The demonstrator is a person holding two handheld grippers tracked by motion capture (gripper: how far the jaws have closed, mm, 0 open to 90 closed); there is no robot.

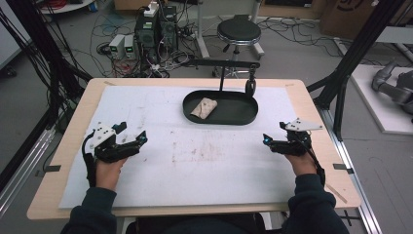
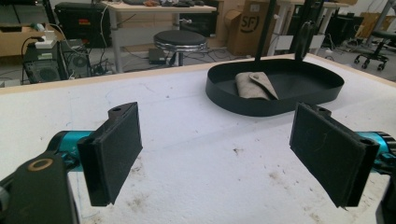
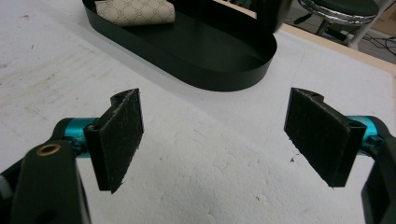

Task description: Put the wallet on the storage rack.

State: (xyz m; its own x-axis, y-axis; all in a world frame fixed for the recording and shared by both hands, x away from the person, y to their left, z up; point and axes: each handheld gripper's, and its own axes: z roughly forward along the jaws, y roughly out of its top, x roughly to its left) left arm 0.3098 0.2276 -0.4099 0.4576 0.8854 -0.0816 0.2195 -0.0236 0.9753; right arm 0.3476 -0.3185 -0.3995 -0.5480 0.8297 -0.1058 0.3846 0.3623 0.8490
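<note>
High view first: we hold the left gripper (image 1: 132,137) over the left part of the white mat (image 1: 160,175), and the right gripper (image 1: 274,139) over its right part, the two well apart from each other. Both point toward the far side of the table (image 1: 73,141). Between them the mat carries brownish smudges.

Farther away, near the table's far edge, sits a black oval tray (image 1: 243,117). A folded beige cloth (image 1: 204,107) lies inside it, toward its left end. A black stand (image 1: 224,68) with a crossbar rises just behind the tray, and a small dark piece hangs from the bar at the tray's right rear rim. Beyond the table we see a round stool (image 1: 238,31), computer boxes and tangled cables on the floor.

From the left gripper view, our jaws stand wide apart with nothing between them, just bare mat below. The tray (image 2: 275,105) lies ahead and to the right, its wall facing us, with the cloth (image 2: 256,86) resting on its floor. Nothing sits between the jaws and the tray.

From the right gripper view, the jaws are likewise spread with nothing held. The tray (image 3: 205,70) is near, ahead of us, and the cloth (image 3: 137,11) shows at its far left end, partly cut off by the picture's top edge.
</note>
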